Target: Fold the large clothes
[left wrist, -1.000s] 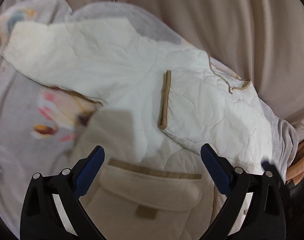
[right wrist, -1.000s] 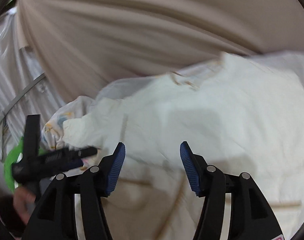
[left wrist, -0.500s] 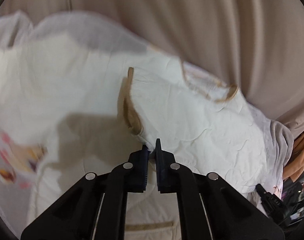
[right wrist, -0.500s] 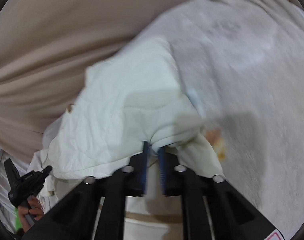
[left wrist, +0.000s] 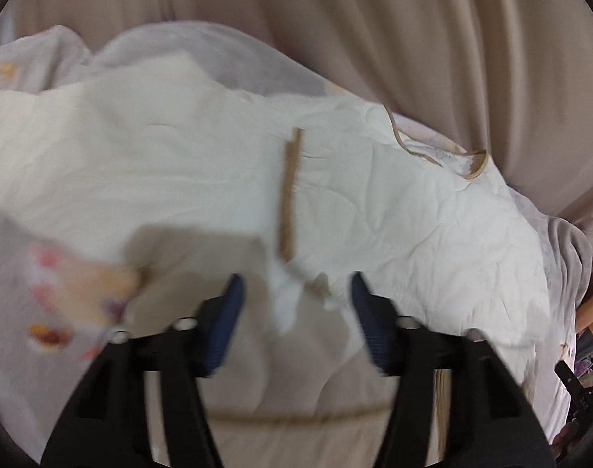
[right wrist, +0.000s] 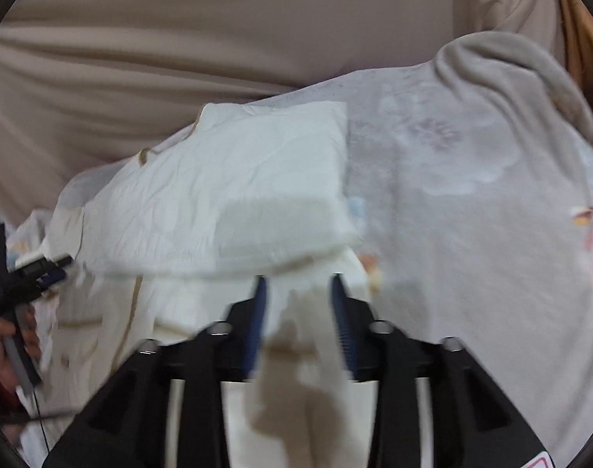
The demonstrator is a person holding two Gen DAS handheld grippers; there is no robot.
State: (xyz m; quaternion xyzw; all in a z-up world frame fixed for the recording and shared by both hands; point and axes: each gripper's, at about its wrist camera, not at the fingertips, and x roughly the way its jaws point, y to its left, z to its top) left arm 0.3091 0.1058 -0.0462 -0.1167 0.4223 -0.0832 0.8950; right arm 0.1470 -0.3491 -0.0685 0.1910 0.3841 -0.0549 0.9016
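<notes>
- The left gripper stands with its blue-padded fingers spread wide; nothing is pinched between them, and a rumpled bit of white cloth sits in the gap, loose as far as I can see through the blur.
- The right gripper is also parted, though less widely, its pads standing either side of a fold of the same cloth without closing on it.
- The thing being folded is a white quilted jacket with tan binding, spread over a pale grey blanket that has faint cartoon prints on it; a beige curtain hangs behind.
- The left view shows a sleeve folded across the body, its tan cuff running as a straight strip down the middle, and the tan-edged neckline near the curtain.
- The left view also shows a tan seam line crossing low between the fingers; it is too blurred to say more.
- The right view shows what the left does not: the other sleeve laid flat over the jacket as a neat rectangle, its straight edge against bare blanket.
- At the right view's left edge, the left gripper appears from outside, close by the jacket's far side, with the hand gripping its handle.
- A bunched ridge of blanket rises at the right view's upper right.
</notes>
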